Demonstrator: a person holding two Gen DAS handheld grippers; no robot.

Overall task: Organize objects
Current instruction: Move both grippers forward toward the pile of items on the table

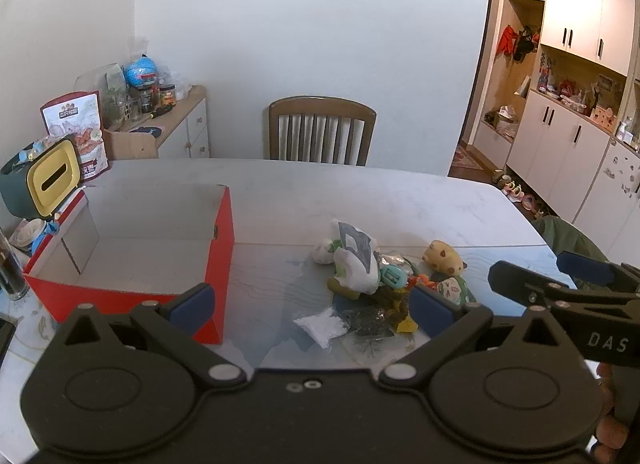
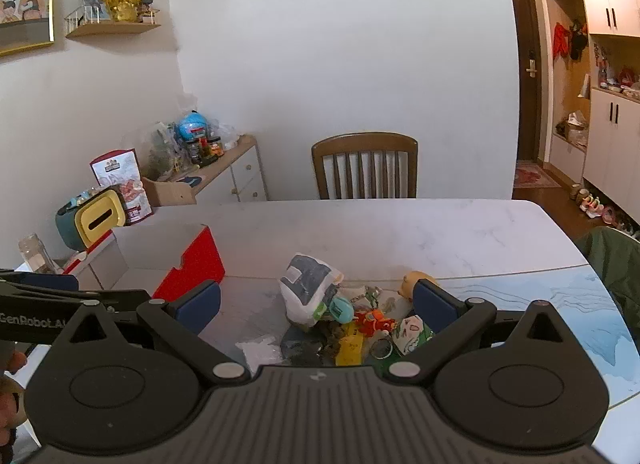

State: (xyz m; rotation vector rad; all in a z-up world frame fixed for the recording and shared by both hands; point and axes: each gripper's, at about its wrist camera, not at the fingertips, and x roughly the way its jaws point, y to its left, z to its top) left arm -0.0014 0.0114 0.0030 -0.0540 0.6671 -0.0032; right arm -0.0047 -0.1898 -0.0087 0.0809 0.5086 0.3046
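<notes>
so both grippers are hanging above the near edge of a pale marble-look table (image 1: 400, 200), left gripper (image 1: 312, 304) and right gripper (image 2: 316, 306) each spread as wide as they go with nothing between the blue pads

the stuff to sort is a little pile of toys (image 2: 348, 320) dumped mid-table: a crumpled white and grey bag (image 2: 308, 288) on top, a teal round thing (image 2: 340, 309), an orange figure (image 2: 374, 322), a yellow tag (image 2: 349, 346), a tan spotted animal toy (image 1: 442, 256) off to the right, and a small clear packet of white powder (image 1: 322, 326) at the near side

left of the pile sits an open red cardboard box (image 1: 218, 256) with plain white insides, nothing in it that i can see

behind the box there's a teal and yellow tissue holder (image 1: 54, 180) and a snack pouch (image 1: 80, 124), a wooden slat-back chair (image 2: 364, 168) across the table, white wall, cluttered low cabinet (image 2: 236, 168), white cupboards (image 1: 576, 16) on the right
</notes>
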